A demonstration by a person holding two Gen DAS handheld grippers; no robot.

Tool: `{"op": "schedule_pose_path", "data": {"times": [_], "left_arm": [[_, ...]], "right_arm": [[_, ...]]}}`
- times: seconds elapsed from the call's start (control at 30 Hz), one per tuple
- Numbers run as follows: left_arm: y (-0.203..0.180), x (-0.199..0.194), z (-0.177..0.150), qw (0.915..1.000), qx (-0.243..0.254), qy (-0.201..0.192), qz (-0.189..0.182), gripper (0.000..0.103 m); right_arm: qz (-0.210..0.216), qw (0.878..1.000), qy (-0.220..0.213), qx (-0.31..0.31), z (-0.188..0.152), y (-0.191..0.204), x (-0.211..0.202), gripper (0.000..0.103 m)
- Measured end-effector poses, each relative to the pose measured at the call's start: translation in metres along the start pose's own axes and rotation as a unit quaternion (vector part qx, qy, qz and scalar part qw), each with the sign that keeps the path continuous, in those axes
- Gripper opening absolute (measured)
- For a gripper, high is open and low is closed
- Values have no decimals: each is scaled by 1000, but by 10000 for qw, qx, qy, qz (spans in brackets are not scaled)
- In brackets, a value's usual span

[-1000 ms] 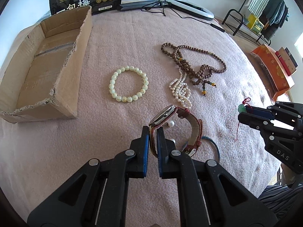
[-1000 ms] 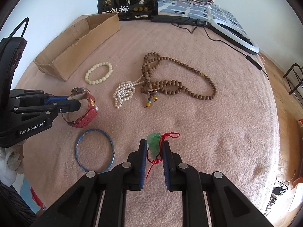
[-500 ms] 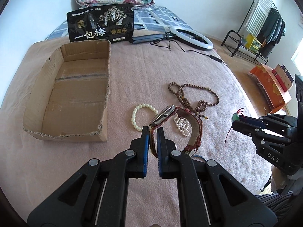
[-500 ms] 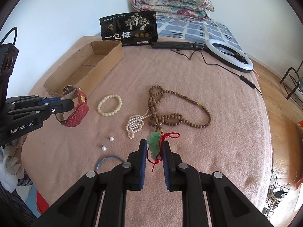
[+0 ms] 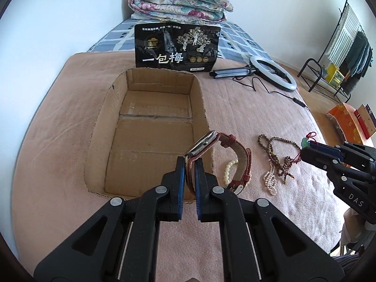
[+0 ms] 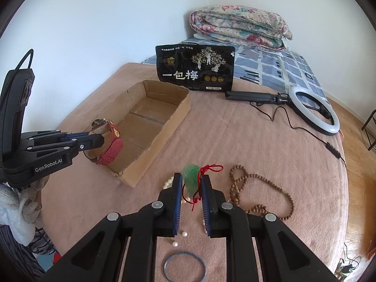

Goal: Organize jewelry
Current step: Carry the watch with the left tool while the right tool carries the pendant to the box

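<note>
My left gripper (image 5: 189, 162) is shut on a red-strapped watch (image 5: 221, 155) and holds it in the air over the near right corner of the open cardboard box (image 5: 98, 127). It also shows in the right wrist view (image 6: 94, 141), with the watch (image 6: 110, 145) and box (image 6: 162, 136). My right gripper (image 6: 192, 178) is shut on a green jade pendant (image 6: 191, 178) with a red cord, held above the pink blanket. A brown bead necklace (image 6: 265, 192), a white pearl string (image 5: 270, 181), a pale bead bracelet (image 5: 229, 168), a blue bangle (image 6: 184, 268) and two loose pearls (image 6: 179, 238) lie on the blanket.
A black snack bag (image 5: 176, 47) stands behind the box. A ring light (image 5: 272, 75) with its cable lies at the back right. A folded quilt (image 5: 178, 4) lies on the bed behind. A clothes rack (image 5: 340, 54) and orange boxes (image 5: 347, 122) stand right.
Both grippers have risen and moved toward the box. The watch now hangs at the box's near right corner, and the pendant is lifted higher above the blanket.
</note>
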State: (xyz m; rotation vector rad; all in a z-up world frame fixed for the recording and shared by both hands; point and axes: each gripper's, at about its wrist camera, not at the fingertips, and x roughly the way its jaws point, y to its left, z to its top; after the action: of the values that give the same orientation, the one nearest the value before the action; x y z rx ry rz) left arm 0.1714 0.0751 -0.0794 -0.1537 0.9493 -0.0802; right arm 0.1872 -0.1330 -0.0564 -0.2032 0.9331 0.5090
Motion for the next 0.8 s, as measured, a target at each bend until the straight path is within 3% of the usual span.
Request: {"op": "schedule_pose_path", "data": {"times": [0.4,0.8], "left_arm": [[52,12,8,9995,-221,33,205,6],[73,36,8,9992,-261,198,221,6]], "right_arm": [[330,9992,52,-240,54,50,57,14],[450,9984,269,-230,72,68,112,14]]}}
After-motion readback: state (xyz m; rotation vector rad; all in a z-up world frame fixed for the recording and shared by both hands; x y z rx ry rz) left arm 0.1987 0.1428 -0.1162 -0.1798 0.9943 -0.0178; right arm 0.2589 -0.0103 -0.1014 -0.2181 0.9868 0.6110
